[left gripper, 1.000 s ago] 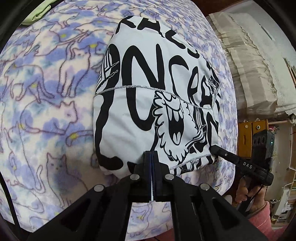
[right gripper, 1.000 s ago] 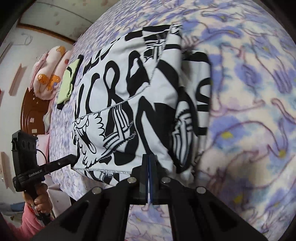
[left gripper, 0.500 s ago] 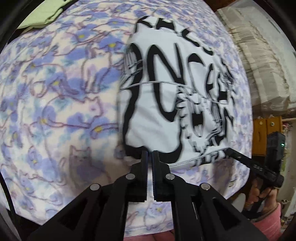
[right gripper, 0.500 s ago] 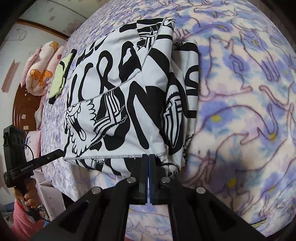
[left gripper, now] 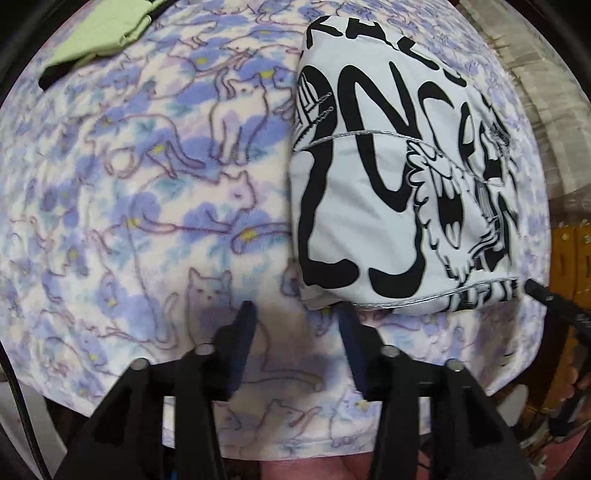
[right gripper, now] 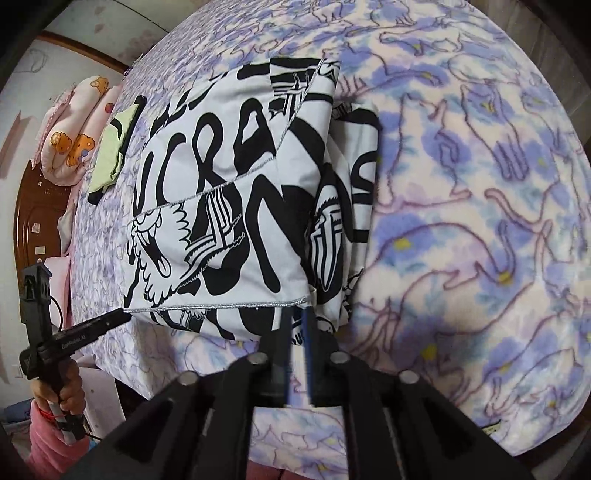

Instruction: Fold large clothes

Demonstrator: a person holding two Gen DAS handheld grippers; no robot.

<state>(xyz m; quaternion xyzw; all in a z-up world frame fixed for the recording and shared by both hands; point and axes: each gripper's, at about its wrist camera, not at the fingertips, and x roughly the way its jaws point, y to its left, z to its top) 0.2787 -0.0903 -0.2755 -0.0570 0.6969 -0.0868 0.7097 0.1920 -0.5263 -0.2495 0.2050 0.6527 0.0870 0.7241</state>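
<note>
A fleece blanket (left gripper: 155, 192) with blue and purple cats covers the bed. Near its far edge lies a light green cloth (left gripper: 99, 33) on top of something black. In the right wrist view the same green cloth (right gripper: 114, 151) is near the far left corner of the blanket (right gripper: 461, 192). Beyond that corner a pink quilt (right gripper: 74, 133) with bear pictures is rolled against a dark wooden headboard (right gripper: 35, 218). At the right side of the bed stands an orange cabinet (left gripper: 569, 258).
</note>
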